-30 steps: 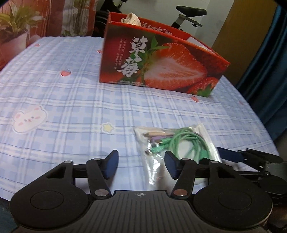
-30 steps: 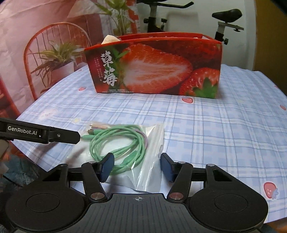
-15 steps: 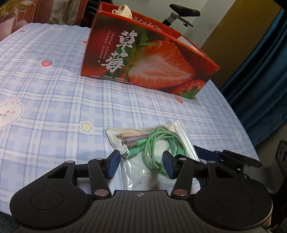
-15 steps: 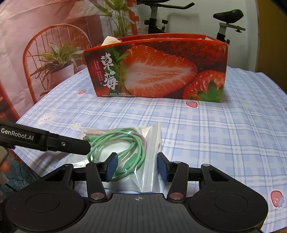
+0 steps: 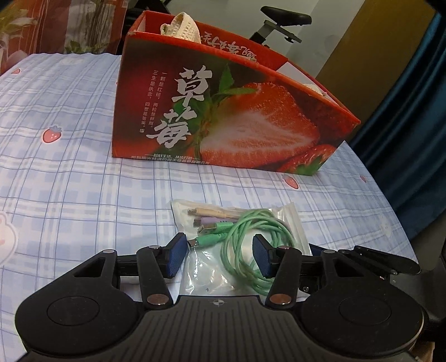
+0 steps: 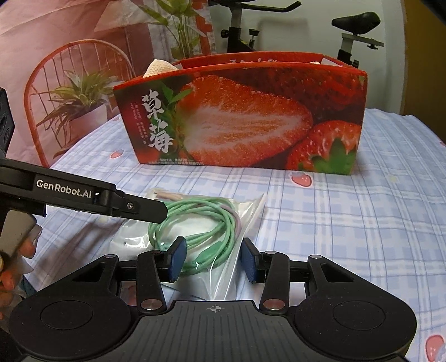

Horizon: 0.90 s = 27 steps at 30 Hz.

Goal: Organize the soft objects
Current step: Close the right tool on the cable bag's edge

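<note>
A: What is recorded of the bag (image 5: 239, 245)?

B: A clear bag with coiled green cable (image 6: 195, 225) inside is seen lying flat on the checked cloth (image 5: 69, 172), in front of the strawberry box (image 5: 223, 111) and apart from it. A cream knitted item (image 5: 181, 25) is seen standing up from the box's far left corner.

A: And the left gripper (image 5: 220, 257)?

B: It is found over the bag's near end. Its jaws are parted, with the bag and cable between them; no pad is seen pressing on either.

A: The right gripper (image 6: 213, 259)?

B: It is placed at the bag's near right side. Its jaws are closing, with the bag's edge and a cable loop between the pads (image 6: 177, 257). Contact is not seen. The left gripper's finger is noted over the bag's left end in that view.
</note>
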Motion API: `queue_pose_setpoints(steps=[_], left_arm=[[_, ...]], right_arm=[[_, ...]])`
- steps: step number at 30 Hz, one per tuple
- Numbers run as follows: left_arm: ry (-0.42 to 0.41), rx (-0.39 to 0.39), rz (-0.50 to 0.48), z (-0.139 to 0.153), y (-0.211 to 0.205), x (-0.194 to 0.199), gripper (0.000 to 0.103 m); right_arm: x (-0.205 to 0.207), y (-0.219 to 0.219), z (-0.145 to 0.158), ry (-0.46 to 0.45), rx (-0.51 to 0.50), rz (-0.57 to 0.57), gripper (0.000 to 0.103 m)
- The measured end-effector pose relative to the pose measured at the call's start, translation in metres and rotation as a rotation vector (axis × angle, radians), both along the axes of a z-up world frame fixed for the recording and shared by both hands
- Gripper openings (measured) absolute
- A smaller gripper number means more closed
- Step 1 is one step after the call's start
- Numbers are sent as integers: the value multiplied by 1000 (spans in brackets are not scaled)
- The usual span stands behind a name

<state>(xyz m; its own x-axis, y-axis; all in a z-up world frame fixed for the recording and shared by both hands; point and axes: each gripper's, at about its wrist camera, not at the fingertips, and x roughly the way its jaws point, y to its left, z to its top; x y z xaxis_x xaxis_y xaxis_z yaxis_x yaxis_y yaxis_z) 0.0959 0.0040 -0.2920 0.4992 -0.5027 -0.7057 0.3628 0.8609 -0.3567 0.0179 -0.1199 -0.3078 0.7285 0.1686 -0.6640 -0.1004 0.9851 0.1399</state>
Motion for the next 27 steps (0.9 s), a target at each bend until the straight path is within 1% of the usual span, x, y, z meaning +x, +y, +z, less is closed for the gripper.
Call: queue_pose_setpoints(steps=[5,9,11,14,15,17,20,23,27], left_arm=[[10,-13,22,-1,12,-8,54],[19,2,39,0,21,-19,54],[25,-9,48,0,25,-24,54],[25,-3,40,0,22,-25,55],[28,-15,37,-1,21,-24,56],[38,-49,34,-2,23,-23,56],[39,-62,31,-3,21,-22,56],[56,-115,34,-5,22,-21,56],[61,-134,29,-6,22,-21,56]], right_arm=[[-4,-5,0,3,10,-2,42],[-7,-8,4,5,5,-8,49],[-8,-9,5,12,-2,-2,50],[-6,-11,3,41,-5,-1,54],[-6,-11,2,43,-3,3,56],[-5,-9,2,53,-4,15,56],[-3,-4,3,64,16,44,53],[-1,1,4,67,25,66,52],[-1,2,4,66,41,71,52]])
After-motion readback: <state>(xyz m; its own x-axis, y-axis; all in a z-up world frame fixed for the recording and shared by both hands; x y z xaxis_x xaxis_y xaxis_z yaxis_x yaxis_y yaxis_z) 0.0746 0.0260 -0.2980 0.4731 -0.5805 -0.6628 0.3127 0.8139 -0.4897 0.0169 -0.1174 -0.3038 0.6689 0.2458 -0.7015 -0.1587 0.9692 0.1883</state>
